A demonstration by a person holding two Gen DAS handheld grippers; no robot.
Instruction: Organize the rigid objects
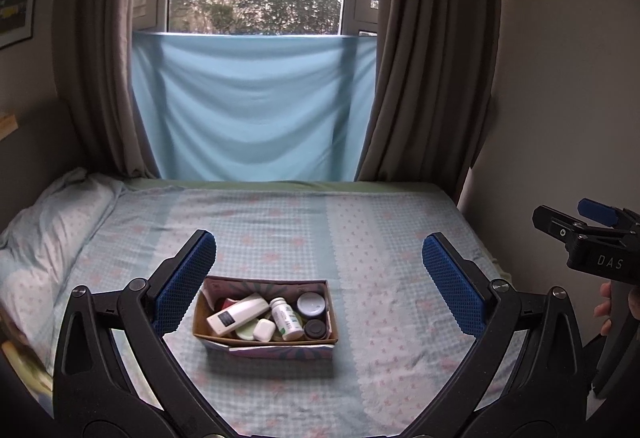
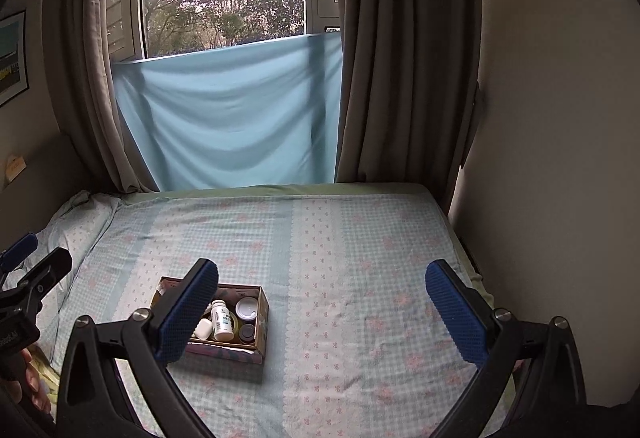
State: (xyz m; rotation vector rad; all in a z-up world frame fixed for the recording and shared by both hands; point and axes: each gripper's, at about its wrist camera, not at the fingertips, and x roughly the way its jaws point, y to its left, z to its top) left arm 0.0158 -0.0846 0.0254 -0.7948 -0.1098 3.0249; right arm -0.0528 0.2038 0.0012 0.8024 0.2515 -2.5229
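A small cardboard box [image 1: 276,352] sits on the bed and holds several items: a white tube [image 1: 236,315], a white pill bottle [image 1: 287,319], a white earbud case [image 1: 264,329], a blue-lidded jar [image 1: 311,304] and a dark jar [image 1: 315,329]. My left gripper [image 1: 319,258] is open and empty, hovering above and in front of the box. In the right wrist view the box [image 2: 240,356] lies low left, partly behind my left finger [image 2: 188,312]. My right gripper [image 2: 322,286] is open and empty, right of the box.
The bed [image 1: 360,238] has a checked floral sheet, with a pillow [image 1: 52,230] at the left. A wall [image 1: 560,98] bounds the right side. Curtains [image 1: 424,78] and a blue cloth [image 1: 252,106] hang at the far edge under the window.
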